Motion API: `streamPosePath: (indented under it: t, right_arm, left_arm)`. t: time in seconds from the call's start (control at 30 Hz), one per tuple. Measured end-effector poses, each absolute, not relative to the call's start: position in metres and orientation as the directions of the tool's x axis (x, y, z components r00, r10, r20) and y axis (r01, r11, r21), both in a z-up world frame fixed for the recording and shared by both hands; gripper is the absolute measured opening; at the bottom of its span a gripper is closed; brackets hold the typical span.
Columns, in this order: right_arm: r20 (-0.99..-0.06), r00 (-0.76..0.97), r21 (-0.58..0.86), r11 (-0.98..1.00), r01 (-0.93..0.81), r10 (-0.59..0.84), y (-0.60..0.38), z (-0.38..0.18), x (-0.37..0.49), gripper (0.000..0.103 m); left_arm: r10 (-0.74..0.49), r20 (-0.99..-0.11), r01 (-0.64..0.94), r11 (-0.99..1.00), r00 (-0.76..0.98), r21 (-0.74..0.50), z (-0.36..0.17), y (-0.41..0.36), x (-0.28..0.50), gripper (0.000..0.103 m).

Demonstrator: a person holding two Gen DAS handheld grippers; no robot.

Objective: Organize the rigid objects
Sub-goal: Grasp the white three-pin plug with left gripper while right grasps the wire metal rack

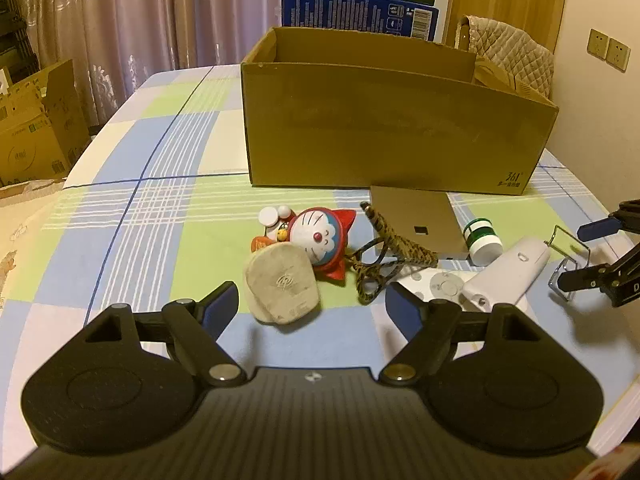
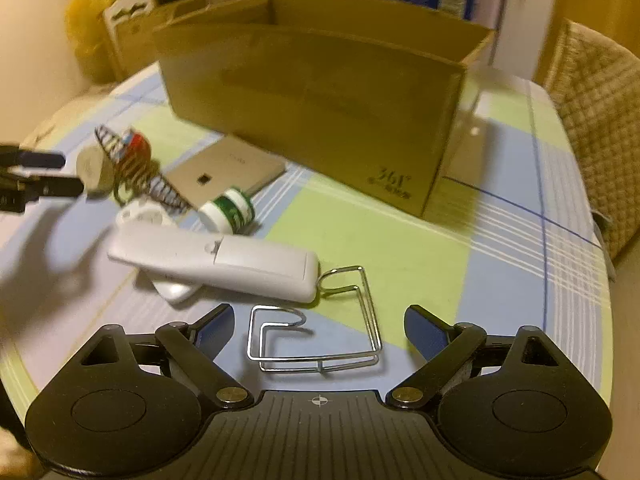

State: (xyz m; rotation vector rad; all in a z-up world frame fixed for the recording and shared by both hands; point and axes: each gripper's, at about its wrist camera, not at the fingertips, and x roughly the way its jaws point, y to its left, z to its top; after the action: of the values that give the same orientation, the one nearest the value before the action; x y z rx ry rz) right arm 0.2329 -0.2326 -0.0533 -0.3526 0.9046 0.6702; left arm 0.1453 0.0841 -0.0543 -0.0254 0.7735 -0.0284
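My left gripper (image 1: 314, 304) is open just above the checked tablecloth, its fingers either side of a beige pebble-shaped object (image 1: 282, 286) without touching it. Behind it lie a red and blue cat figurine (image 1: 320, 240) and a camouflage-patterned slingshot (image 1: 384, 256). To the right rests a white remote (image 1: 508, 276) on a round-buttoned white remote (image 1: 440, 284). My right gripper (image 2: 320, 330) is open around a bent wire rack (image 2: 320, 360), pads clear of the wire. The white remote (image 2: 216, 260) lies just beyond it. An open cardboard box (image 1: 400, 128) stands behind everything.
A flat tan box (image 1: 420, 220) and a green and white jar (image 1: 482, 242) lie in front of the cardboard box. A quilted chair back (image 2: 600, 120) stands off the table's right edge. Cartons (image 1: 36, 136) sit on the floor at the left.
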Motion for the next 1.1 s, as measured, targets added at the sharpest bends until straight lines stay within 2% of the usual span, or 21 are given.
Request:
streamPosePath:
  t: [0.1, 0.13, 0.37, 0.73, 0.83, 1.1]
  right_arm:
    - [-0.825, 0.422, -0.012, 0.736, -0.677, 0.375, -0.232, -0.058, 0.235, 0.074]
    - [-0.826, 0.418, -0.004, 0.737, -0.676, 0.379, -0.232, -0.058, 0.236, 0.067]
    - [-0.803, 0.463, 0.029, 0.801, -0.598, 0.375, -0.237, -0.047, 0.227, 0.065]
    - [-0.698, 0.613, 0.148, 0.912, -0.383, 0.371, -0.237, -0.014, 0.205, 0.065]
    - [-0.661, 0.657, 0.151, 0.922, -0.358, 0.363, -0.233, -0.005, 0.202, 0.065]
    - [-0.621, 0.689, 0.164, 0.921, -0.352, 0.374, -0.223, 0.006, 0.207, 0.065]
  left_arm:
    - [-0.035, -0.701, 0.005, 0.999, 0.713, -0.044, -0.056, 0.087, 0.145, 0.077]
    - [-0.033, -0.702, 0.001, 0.999, 0.712, -0.046, -0.057, 0.089, 0.145, 0.077]
    - [-0.033, -0.703, -0.003, 0.999, 0.711, -0.05, -0.059, 0.09, 0.146, 0.077]
    - [0.012, -0.69, -0.026, 1.0, 0.723, -0.01, -0.068, 0.09, 0.156, 0.077]
    - [0.027, -0.688, -0.04, 0.999, 0.725, -0.003, -0.071, 0.092, 0.161, 0.075]
    - [0.047, -0.691, -0.061, 0.998, 0.722, 0.005, -0.076, 0.095, 0.168, 0.06]
